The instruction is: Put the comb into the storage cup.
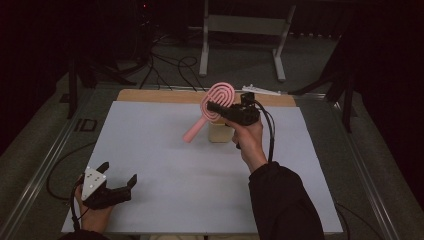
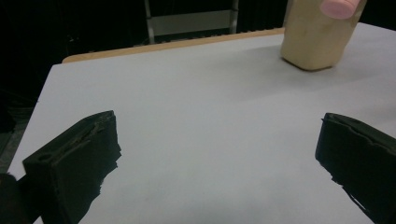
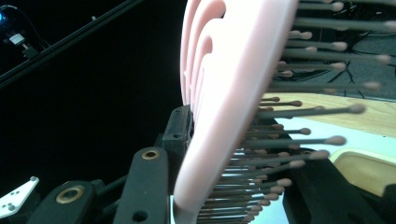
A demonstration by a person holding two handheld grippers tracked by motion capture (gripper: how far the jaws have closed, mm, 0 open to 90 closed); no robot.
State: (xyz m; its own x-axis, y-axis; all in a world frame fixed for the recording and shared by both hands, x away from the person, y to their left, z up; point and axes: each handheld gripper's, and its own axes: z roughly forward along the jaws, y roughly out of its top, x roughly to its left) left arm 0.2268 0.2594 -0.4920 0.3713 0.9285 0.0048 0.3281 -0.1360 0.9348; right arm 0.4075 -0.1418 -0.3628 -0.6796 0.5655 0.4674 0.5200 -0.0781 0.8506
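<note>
- Bench (image 1: 165, 190), covered by a pale sheet, carries the work; a strip of bare wood shows along its far edge.
- At the near left corner of the bench the left gripper (image 1: 118, 181) sits in the person's left hand (image 1: 92, 216), a grey three-cornered plate on top of it.
- Its fingers (image 2: 79, 158) stand wide apart with nothing between them; in the left gripper view bare sheet lies between the two black fingers.
- Nearer the middle, toward the far side of the bench, a pink hairbrush (image 1: 212, 107) is held up off the sheet, its oval ringed head uppermost and its handle slanting down toward the left.
- Just below and behind the handle stands a tan holder (image 1: 220, 133) on the sheet; in the left gripper view the handle tip sits at the holder's (image 2: 317, 37) top, though whether they touch cannot be told.
- To the right of the brush the right gripper (image 1: 216, 107) is held in the person's right hand (image 1: 248, 140), dark sleeve behind it.
- Its fingers (image 3: 180, 133) are closed on the brush head (image 3: 219, 102), one behind the pink back and the other on the bristle side, seen close in the right gripper view.
</note>
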